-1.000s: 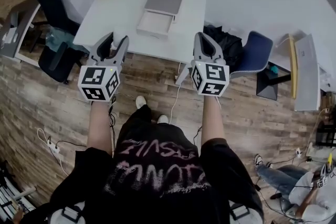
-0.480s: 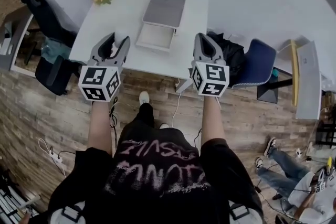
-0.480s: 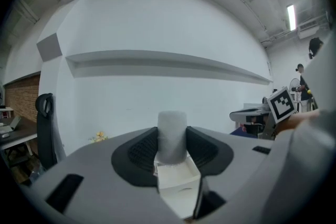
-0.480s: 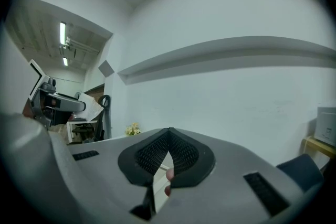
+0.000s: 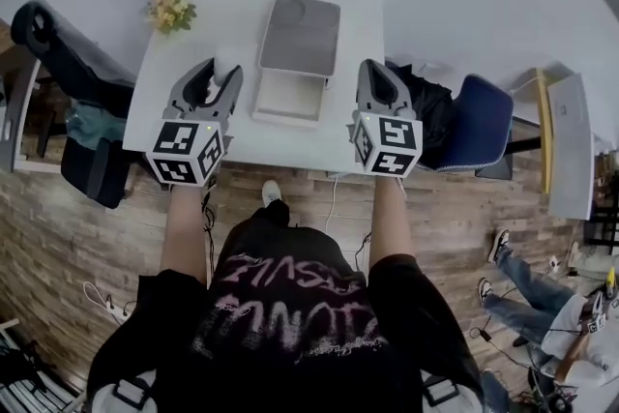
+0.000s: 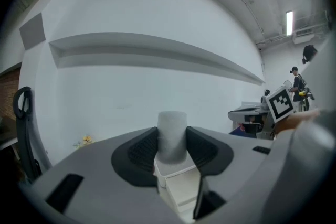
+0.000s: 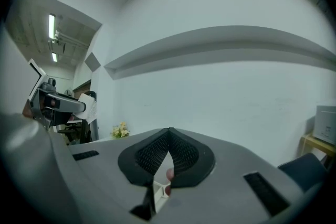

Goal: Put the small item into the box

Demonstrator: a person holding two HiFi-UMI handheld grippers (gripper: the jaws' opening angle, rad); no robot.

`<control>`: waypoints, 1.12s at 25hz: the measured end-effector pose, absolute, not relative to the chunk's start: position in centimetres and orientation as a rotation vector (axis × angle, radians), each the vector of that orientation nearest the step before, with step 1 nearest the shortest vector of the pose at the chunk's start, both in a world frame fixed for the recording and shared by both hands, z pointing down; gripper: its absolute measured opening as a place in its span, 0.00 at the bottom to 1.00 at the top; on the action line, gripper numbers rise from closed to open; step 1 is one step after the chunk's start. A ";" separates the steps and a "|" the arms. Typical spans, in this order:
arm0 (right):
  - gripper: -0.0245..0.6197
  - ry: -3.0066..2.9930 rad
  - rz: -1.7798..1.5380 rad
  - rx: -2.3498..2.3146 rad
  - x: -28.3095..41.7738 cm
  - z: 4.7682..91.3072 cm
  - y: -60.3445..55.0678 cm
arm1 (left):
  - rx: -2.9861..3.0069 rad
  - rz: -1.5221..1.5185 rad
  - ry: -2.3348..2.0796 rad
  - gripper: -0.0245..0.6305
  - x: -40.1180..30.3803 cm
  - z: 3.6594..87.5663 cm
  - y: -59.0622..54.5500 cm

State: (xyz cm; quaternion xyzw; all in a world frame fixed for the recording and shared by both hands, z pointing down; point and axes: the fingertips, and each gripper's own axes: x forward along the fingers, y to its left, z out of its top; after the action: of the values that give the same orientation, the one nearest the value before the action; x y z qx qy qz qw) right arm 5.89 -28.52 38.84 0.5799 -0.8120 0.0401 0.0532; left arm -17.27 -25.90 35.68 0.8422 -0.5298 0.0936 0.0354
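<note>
Two tongs hover at the tabletop [image 5: 179,63] edge, my left tongs [image 5: 218,70] spread and empty, my right tongs [image 5: 373,65] pressed together, apparently pinching a pinkish small item [image 7: 168,173] behind the tips; a slack pinch could spill it short of the open box [image 5: 288,97].

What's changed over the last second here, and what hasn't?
The person stepped up to the table; the left gripper and right gripper, earlier at its near edge, now reach over it either side of the open box. Nothing taken or released: left open and empty, right shut on a small reddish thing.
</note>
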 end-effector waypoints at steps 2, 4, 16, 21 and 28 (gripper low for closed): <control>0.05 -2.454 0.125 1.776 5.3 38.8 -30.0 | 2.598 0.288 -1.605 0.30 -17.8 35.7 -27.6; 0.05 -2.443 0.122 1.788 4.5 38.8 -31.3 | 2.611 0.287 -1.583 0.30 -18.4 35.8 -29.2; 0.06 -2.384 0.112 1.844 2.3 38.7 -35.9 | 2.674 0.259 -1.476 0.30 -19.8 35.7 -35.0; 0.06 -2.376 0.111 1.855 2.3 38.5 -36.5 | 2.688 0.255 -1.446 0.30 -19.4 35.9 -35.9; 0.06 -2.374 0.117 1.854 2.5 38.7 -36.9 | 2.698 0.259 -1.417 0.30 -18.6 36.2 -36.1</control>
State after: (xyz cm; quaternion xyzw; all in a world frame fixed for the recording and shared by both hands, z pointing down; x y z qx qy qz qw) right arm 2.48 -36.91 38.68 0.6140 -0.7858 0.0388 0.0636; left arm -18.57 -36.15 36.18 0.8814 -0.4628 0.0846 0.0416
